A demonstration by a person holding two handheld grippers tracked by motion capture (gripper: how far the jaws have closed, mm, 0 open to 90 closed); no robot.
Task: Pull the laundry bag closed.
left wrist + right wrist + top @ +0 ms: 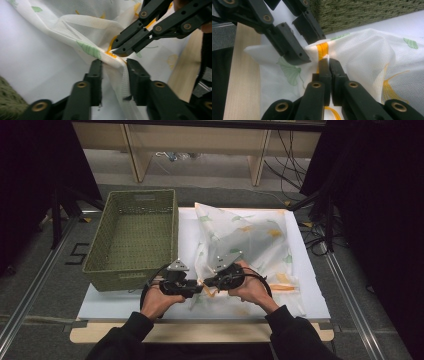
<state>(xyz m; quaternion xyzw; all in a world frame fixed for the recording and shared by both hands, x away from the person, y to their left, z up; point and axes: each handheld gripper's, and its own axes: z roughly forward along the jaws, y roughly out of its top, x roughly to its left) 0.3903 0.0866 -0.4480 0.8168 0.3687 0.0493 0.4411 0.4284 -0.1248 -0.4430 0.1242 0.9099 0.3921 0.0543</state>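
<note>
A white mesh cloth printed with green and yellow leaves and edged with an orange cord lies crumpled on the white mat. At its near-left corner both grippers meet. My right gripper is shut on a raised fold of the cloth right at the orange cord. My left gripper stands open, its jaws on either side of the same fold of cloth, just short of the right gripper. In the high view the left gripper and right gripper nearly touch.
A green woven basket with nothing in it stands on the left half of the mat, just behind the left gripper; its wall shows close by. The table's wooden front edge runs under the forearms. Black frames and cables flank the table.
</note>
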